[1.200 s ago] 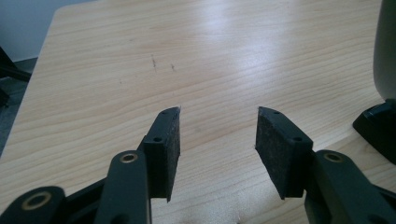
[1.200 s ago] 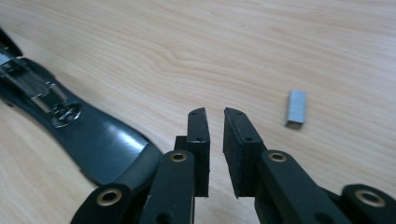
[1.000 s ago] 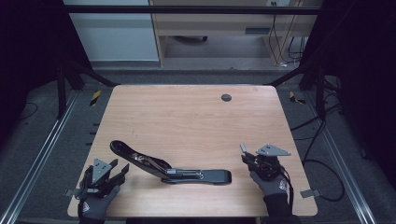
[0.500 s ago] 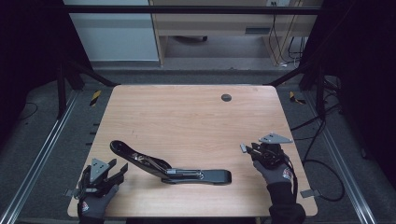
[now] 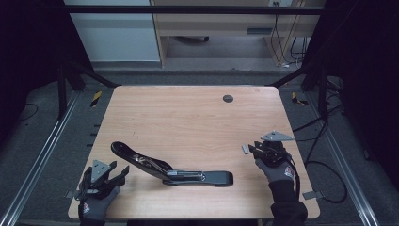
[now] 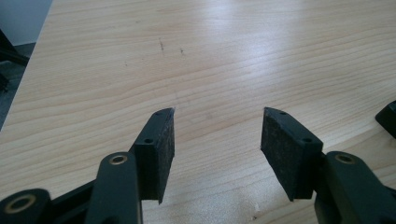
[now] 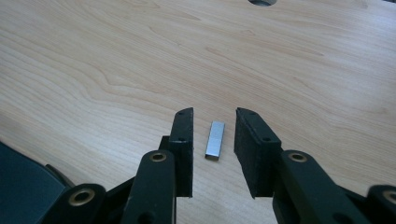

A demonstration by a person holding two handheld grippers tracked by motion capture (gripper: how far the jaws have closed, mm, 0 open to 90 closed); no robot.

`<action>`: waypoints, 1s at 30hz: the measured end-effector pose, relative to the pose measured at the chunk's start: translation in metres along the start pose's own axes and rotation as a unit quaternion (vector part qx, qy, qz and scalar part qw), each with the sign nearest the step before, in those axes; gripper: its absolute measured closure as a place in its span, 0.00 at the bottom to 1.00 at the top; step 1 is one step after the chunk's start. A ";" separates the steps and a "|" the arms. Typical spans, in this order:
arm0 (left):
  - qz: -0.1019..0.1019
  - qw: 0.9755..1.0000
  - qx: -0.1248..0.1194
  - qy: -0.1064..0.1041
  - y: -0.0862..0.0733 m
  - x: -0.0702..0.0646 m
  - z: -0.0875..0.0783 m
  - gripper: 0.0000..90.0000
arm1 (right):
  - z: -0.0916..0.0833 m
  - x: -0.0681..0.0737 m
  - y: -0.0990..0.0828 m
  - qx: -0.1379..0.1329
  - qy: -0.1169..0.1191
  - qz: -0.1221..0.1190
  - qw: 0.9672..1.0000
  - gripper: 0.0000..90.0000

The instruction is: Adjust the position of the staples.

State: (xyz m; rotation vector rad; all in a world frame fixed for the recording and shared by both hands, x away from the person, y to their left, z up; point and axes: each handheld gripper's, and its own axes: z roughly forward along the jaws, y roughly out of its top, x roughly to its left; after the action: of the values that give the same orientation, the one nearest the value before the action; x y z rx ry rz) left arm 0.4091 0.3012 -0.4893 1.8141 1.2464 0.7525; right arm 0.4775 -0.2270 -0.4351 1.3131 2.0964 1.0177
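Hovering my right tongs [image 7: 212,142] wide astride the staple strip [image 7: 215,140] on the table [image 7: 116,60]: light, stiff, probably slippery; pinch its long sides.

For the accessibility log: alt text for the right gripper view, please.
A small strip of staples lies on the wooden table between the open jaws of the right gripper, touching neither pad.

A round dark grommet hole [image 5: 228,98] sits in the wooden table [image 5: 188,122] near its far edge. Beyond the table stands a wooden desk [image 5: 211,23], with cables [image 5: 287,33] at its right.
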 end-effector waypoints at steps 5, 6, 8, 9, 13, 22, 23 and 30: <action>-0.001 1.000 0.005 -0.001 0.000 0.000 0.002 0.48 | 0.006 -0.002 0.005 0.010 -0.005 -0.005 1.000 0.77; -0.001 1.000 0.007 -0.001 0.000 0.000 0.002 0.48 | 0.007 -0.003 0.005 0.009 -0.009 -0.013 1.000 0.77; -0.002 1.000 0.008 0.000 -0.001 0.001 0.002 0.48 | 0.009 -0.003 0.007 0.015 -0.012 -0.015 1.000 0.77; -0.002 1.000 0.009 -0.001 -0.001 0.001 0.002 0.48 | 0.009 -0.002 0.007 0.017 -0.012 -0.014 1.000 0.77; -0.002 1.000 0.009 0.000 -0.001 0.001 0.002 0.47 | 0.010 -0.002 0.009 0.017 -0.013 -0.015 1.000 0.78; -0.003 1.000 0.014 -0.001 -0.002 0.001 0.004 0.46 | 0.020 -0.005 0.010 0.034 -0.019 -0.014 0.999 0.80; -0.004 1.000 0.016 -0.001 -0.002 0.002 0.005 0.46 | 0.021 -0.006 0.010 0.036 -0.021 -0.017 0.999 0.80; -0.004 1.000 0.019 0.000 -0.003 0.002 0.006 0.46 | 0.033 -0.003 0.019 0.056 -0.026 -0.027 0.998 0.83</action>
State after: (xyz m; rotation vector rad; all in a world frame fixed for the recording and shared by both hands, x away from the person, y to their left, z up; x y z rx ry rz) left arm 0.4130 0.3022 -0.4946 1.8396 1.2756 0.7293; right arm 0.5126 -0.2138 -0.4407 1.3135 2.1659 0.8458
